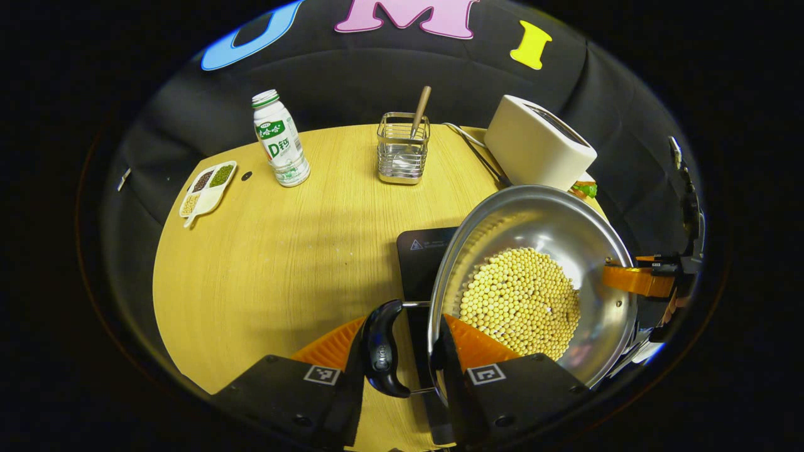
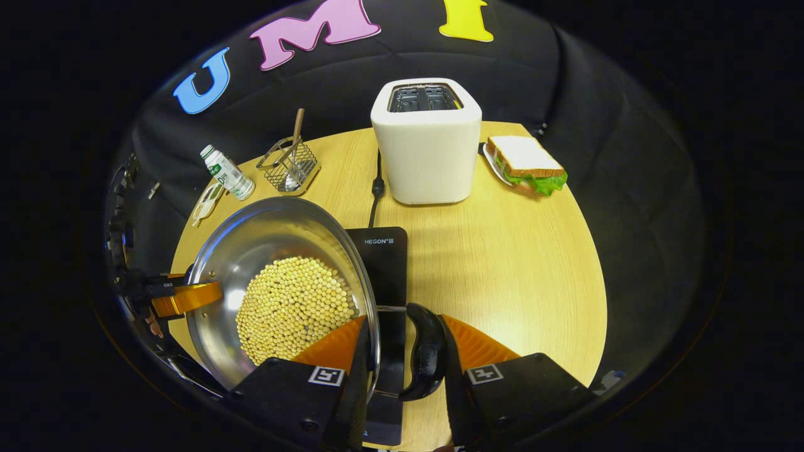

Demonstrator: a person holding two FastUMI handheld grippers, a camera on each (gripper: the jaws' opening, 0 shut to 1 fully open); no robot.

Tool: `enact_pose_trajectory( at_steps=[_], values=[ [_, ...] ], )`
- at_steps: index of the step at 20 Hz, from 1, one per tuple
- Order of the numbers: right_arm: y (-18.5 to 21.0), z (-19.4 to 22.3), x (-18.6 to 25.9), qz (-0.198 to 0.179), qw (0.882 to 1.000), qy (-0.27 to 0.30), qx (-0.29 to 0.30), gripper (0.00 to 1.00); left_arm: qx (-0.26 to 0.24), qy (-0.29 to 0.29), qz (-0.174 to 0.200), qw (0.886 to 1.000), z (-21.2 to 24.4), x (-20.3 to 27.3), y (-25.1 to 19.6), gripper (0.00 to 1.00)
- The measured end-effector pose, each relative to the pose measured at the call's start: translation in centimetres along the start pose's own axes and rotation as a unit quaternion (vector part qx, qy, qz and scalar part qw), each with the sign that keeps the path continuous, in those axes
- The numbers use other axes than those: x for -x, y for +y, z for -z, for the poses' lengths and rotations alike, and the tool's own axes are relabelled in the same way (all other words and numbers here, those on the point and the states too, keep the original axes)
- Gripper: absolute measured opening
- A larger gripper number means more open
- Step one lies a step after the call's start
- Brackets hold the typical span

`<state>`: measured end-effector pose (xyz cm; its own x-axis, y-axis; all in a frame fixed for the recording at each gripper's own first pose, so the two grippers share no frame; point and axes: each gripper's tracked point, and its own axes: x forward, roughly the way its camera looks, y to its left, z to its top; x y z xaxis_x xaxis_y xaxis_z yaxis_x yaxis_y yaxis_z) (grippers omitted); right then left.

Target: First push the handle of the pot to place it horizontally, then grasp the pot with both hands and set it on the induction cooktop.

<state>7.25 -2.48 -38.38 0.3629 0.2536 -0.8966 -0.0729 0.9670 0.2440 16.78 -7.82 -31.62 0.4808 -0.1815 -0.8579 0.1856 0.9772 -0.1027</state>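
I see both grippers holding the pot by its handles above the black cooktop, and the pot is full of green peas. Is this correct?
Not quite. The pot holds pale yellow beans, not green peas, as the left gripper view shows. The rest stands: the left gripper and the right gripper each have their jaws around a black handle, with the pot over the black cooktop.

Bright overhead light, pot (image 1: 534, 276) glare, fisheye-warped edges.

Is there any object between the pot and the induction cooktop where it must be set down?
Nothing visible. The pot, full of beans, is held by its side handles above the induction cooktop, covering part of it. The toaster and its cable sit behind the cooktop, not on the bare part of it.
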Motion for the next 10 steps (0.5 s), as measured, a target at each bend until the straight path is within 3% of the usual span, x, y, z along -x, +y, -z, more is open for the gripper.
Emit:
enact_pose_trajectory(
  at_steps=[7, 10],
  values=[
    [-0.08, -0.37, -0.12, 0.001, 1.000, -0.005, 0.003, 0.59, 0.006, 0.007, -0.003, 1.000, 0.21, 0.03, 0.06, 0.59],
    [0.00, -0.61, -0.15, 0.009, 1.000, -0.013, 0.013, 0.64, 0.007, 0.005, -0.007, 1.000, 0.24, 0.09, -0.02, 0.66]
  ],
)
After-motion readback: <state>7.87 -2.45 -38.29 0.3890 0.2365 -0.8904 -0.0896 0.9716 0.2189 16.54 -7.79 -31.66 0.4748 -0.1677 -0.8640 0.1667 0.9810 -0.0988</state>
